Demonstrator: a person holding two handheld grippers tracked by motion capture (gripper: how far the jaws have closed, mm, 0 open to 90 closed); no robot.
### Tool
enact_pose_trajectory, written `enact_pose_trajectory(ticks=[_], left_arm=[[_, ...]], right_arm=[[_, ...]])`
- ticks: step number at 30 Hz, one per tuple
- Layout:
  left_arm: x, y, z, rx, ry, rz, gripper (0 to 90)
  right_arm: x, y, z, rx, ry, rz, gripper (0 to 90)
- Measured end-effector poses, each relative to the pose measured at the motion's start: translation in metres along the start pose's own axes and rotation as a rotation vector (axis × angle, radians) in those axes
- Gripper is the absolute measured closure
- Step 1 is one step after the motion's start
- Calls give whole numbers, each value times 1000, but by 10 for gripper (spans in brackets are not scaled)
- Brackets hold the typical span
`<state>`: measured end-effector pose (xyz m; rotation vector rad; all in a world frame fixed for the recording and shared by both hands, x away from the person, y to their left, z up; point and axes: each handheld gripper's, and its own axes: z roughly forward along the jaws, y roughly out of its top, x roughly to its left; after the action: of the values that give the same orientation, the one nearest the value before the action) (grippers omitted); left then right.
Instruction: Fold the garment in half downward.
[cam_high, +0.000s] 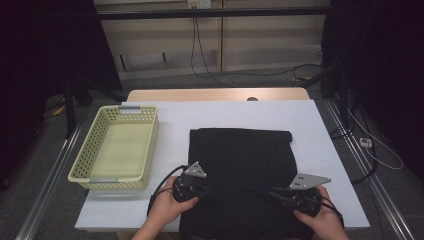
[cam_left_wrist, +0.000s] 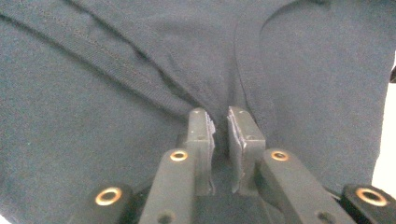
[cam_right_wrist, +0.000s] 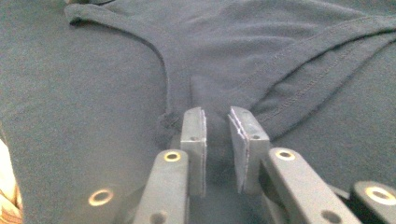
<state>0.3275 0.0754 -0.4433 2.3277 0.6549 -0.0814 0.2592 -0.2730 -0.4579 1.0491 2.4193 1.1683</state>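
Both grippers, left (cam_left_wrist: 220, 122) and right (cam_right_wrist: 217, 122), pinch the near hem of the black garment (cam_high: 240, 160); lift evenly, keeping tension equal to fold cleanly.

The folded garment (cam_high: 240, 175) is solid black, unpatterned, with tone-on-tone stitched hems. The basket (cam_high: 82, 165) at left is pale yellow with a perforated grid wall. The table cover (cam_high: 320, 125) is plain white; the tabletop's far edge (cam_high: 210, 95) is light wood.

black garment (cam_high: 240, 165) near edge cut off by frame bottom, hidden under hands
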Motion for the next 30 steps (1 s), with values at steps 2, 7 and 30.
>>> enact_pose_trajectory(ticks=[2, 7, 30], left_arm=[[0, 0, 0, 1, 2, -4, 825], [0, 2, -2, 8, 3, 0, 839], [2, 8, -32, -98, -55, -34, 843]], right_arm=[[1, 1, 1, 0, 2, -20, 798], [-2, 3, 0, -2, 16, -11, 823], [-7, 9, -24, -133, 43, 18, 831]])
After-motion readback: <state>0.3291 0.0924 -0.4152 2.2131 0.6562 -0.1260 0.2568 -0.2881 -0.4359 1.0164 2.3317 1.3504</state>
